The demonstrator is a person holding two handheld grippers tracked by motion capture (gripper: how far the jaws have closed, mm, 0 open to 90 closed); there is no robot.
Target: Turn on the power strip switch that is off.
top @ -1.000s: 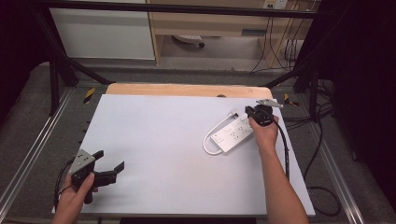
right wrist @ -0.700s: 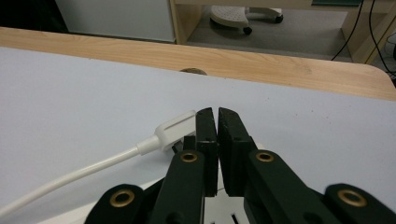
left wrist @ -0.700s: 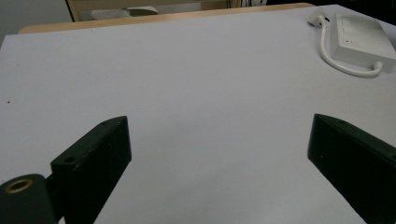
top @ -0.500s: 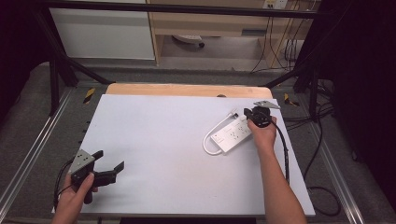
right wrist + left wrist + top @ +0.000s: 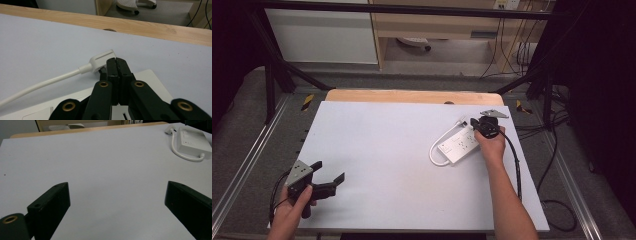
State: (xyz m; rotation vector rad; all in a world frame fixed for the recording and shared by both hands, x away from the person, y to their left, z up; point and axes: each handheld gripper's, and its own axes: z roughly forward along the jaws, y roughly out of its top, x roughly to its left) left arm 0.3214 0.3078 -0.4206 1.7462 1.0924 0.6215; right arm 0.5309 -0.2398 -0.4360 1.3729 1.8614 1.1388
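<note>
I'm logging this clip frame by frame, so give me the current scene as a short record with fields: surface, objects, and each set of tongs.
surface: white rectangular tabletop with a light wooden strip along its far edge
object: white plastic power strip with a looping white cable ending in a white plug, lying at the table's right
left tongs: jaws wide apart, nothing between them, near the front left corner
right tongs: jaws pressed together, over the power strip, tips just beside the plug; any contact with the plug is unclear

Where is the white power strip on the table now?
In the high view, the power strip lies at the table's right, just under the right gripper, far from the left gripper.
</note>
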